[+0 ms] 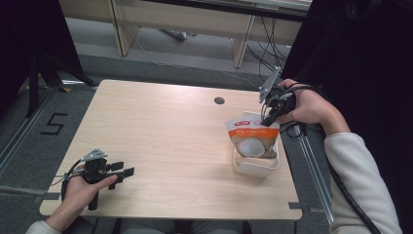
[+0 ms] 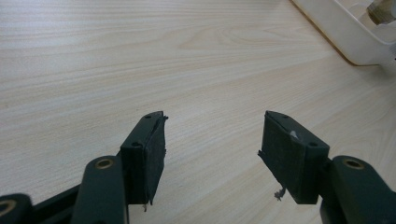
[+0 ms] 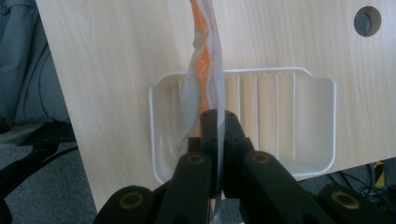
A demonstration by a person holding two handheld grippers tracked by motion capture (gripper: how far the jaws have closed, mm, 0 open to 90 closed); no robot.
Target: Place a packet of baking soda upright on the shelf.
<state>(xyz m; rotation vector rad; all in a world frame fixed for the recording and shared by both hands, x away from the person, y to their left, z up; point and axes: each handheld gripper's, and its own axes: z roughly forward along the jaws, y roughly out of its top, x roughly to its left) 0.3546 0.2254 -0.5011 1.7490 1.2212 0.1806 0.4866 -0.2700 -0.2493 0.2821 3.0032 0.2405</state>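
Observation:
An orange and white plastic pouch (image 1: 252, 138) stands upright in a white ribbed tray (image 1: 255, 168) at the table's right side. My right gripper (image 1: 267, 118) is shut on the pouch's top right corner from above. In the right gripper view the pouch (image 3: 204, 56) shows edge-on, its thin film pinched between the closed jaws of my right gripper (image 3: 216, 122), with the tray (image 3: 280, 100) beneath it. My left gripper (image 1: 127, 171) rests low at the table's front left corner, held level, jaws apart. In the left gripper view my left gripper (image 2: 212, 140) stands open over bare wood.
The light wooden table (image 1: 160, 126) has a round cable hole (image 1: 219, 100) near its far edge. The tray's corner (image 2: 348, 32) shows at the top right of the left gripper view. Desk legs and cables lie on the floor beyond the table.

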